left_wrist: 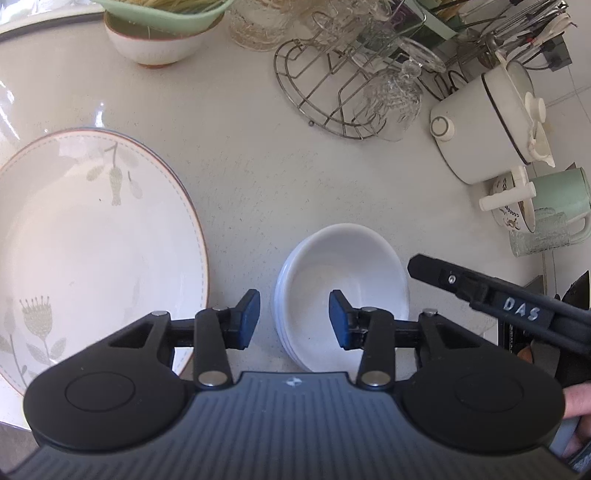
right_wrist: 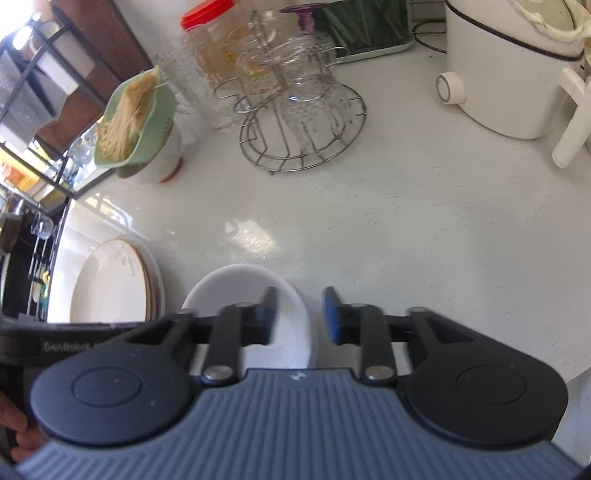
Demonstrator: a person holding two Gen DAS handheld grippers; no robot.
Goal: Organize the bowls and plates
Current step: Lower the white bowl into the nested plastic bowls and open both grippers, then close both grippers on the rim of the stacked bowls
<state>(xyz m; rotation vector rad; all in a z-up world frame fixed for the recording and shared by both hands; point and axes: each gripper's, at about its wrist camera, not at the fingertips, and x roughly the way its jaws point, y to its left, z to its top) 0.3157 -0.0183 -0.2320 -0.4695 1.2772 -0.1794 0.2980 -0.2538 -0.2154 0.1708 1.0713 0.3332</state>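
Observation:
A stack of white bowls point(left_wrist: 343, 280) sits on the pale counter, with a stack of large floral plates point(left_wrist: 92, 236) to its left. My left gripper point(left_wrist: 294, 319) is open, its jaws straddling the left rim of the bowl stack, right pad over the bowl's inside. In the right wrist view the bowls point(right_wrist: 240, 291) and plates point(right_wrist: 110, 284) show lower left. My right gripper point(right_wrist: 299, 314) is open, its jaws straddling the bowls' right rim. Its finger also shows in the left wrist view point(left_wrist: 439, 271).
A wire rack with glasses point(left_wrist: 347, 92) stands behind. A white appliance point(left_wrist: 487, 125) and mugs point(left_wrist: 557, 199) are at the right. A cream bowl holding a green noodle dish point(left_wrist: 162, 33) is at the back left. The counter edge runs along the left point(right_wrist: 62, 221).

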